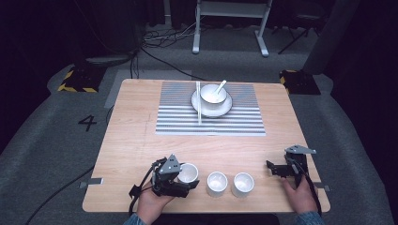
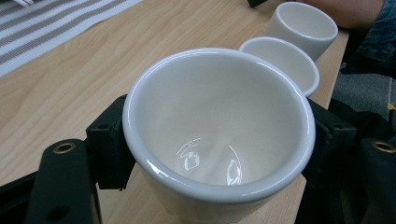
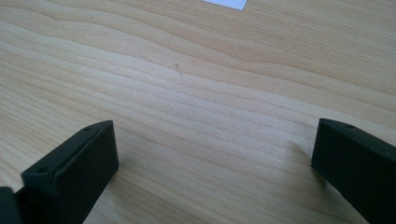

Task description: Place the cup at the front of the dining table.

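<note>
Three white cups stand in a row near the table's front edge. My left gripper (image 1: 184, 180) is shut on the left cup (image 1: 188, 172). In the left gripper view that cup (image 2: 219, 126) sits between the two black jaws, which press on both of its sides, with my left gripper (image 2: 215, 140) around it. The middle cup (image 1: 217, 183) (image 2: 285, 58) and the right cup (image 1: 243, 183) (image 2: 303, 25) stand free beside it. My right gripper (image 1: 274, 168) rests open at the front right, its jaws wide apart over bare wood (image 3: 215, 158).
A striped placemat (image 1: 178, 117) lies at the far middle of the wooden table (image 1: 136, 140). On it are a plate (image 1: 226, 108) with a bowl (image 1: 213, 95) and spoon (image 1: 219, 86), and chopsticks (image 1: 198, 105) beside them. Bare wood separates mat and cups.
</note>
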`<action>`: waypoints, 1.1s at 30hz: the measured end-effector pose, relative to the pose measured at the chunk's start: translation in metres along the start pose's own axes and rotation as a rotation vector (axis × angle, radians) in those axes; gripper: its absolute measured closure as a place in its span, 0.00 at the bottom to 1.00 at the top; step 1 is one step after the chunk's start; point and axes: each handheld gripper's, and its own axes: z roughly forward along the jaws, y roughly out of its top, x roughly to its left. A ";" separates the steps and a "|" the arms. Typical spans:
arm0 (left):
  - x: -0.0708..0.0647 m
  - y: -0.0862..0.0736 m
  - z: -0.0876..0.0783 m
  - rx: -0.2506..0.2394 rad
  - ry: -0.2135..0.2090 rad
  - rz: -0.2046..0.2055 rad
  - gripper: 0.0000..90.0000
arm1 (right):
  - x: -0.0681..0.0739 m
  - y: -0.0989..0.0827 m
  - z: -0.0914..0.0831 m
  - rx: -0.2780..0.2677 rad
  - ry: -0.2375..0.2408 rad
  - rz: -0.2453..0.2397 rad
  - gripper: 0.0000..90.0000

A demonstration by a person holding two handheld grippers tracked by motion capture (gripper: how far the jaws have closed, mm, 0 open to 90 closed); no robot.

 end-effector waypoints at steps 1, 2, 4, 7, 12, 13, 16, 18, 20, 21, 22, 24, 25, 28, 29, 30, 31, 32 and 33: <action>0.001 0.002 0.000 -0.003 0.001 0.000 0.29 | 0.000 0.000 0.000 0.000 0.000 0.000 0.00; 0.001 0.004 -0.001 -0.002 0.005 -0.001 0.29 | 0.000 0.000 0.000 0.000 0.001 0.000 0.00; 0.004 0.008 -0.003 -0.008 0.012 -0.001 0.29 | 0.000 0.000 0.000 0.000 0.000 0.000 0.00; 0.009 0.013 -0.005 -0.016 0.011 -0.006 0.29 | 0.000 0.000 0.000 0.000 0.000 0.000 0.00; 0.017 0.022 -0.009 -0.022 0.031 -0.008 0.29 | 0.000 0.000 0.000 0.000 0.000 0.000 0.00; 0.019 0.023 -0.010 -0.017 0.033 -0.004 0.29 | 0.000 0.000 0.000 0.000 0.000 0.000 0.00; 0.023 0.027 -0.010 -0.012 0.054 -0.001 0.29 | 0.000 0.000 0.000 0.000 0.000 0.000 0.00; 0.028 0.031 -0.011 -0.025 0.069 -0.002 0.29 | 0.000 0.000 0.000 0.000 0.000 0.000 0.00; 0.035 0.035 -0.012 -0.031 0.079 -0.001 0.29 | 0.000 0.000 0.000 0.000 0.000 0.000 0.00; 0.035 0.035 -0.012 -0.031 0.079 -0.001 0.29 | 0.000 0.000 0.000 0.000 0.000 0.000 0.00; 0.038 0.038 -0.012 -0.031 0.084 -0.003 0.29 | 0.000 0.000 0.000 0.000 0.001 0.000 0.00; 0.042 0.042 -0.013 -0.037 0.096 -0.006 0.29 | 0.000 0.000 0.000 0.000 0.000 0.000 0.00; 0.046 0.045 -0.014 -0.044 0.104 -0.002 0.29 | 0.000 0.000 0.000 0.000 0.000 0.000 0.00; 0.055 0.055 -0.016 -0.055 0.122 -0.006 0.29 | 0.000 0.000 0.000 0.000 0.000 0.000 0.00; 0.056 0.057 -0.016 -0.058 0.124 -0.009 0.29 | 0.000 0.000 0.000 0.000 0.000 0.000 0.00; 0.060 0.060 -0.017 -0.062 0.129 -0.011 0.29 | 0.000 0.000 0.000 0.000 0.000 0.000 0.00; 0.060 0.060 -0.017 -0.062 0.129 -0.011 0.29 | 0.000 0.000 0.000 0.000 0.000 0.000 0.00; 0.063 0.063 -0.018 -0.066 0.134 -0.015 0.29 | 0.000 0.000 0.000 0.000 0.000 0.000 0.00; 0.065 0.064 -0.018 -0.069 0.136 -0.019 0.29 | 0.000 0.000 0.000 0.000 0.000 0.000 0.00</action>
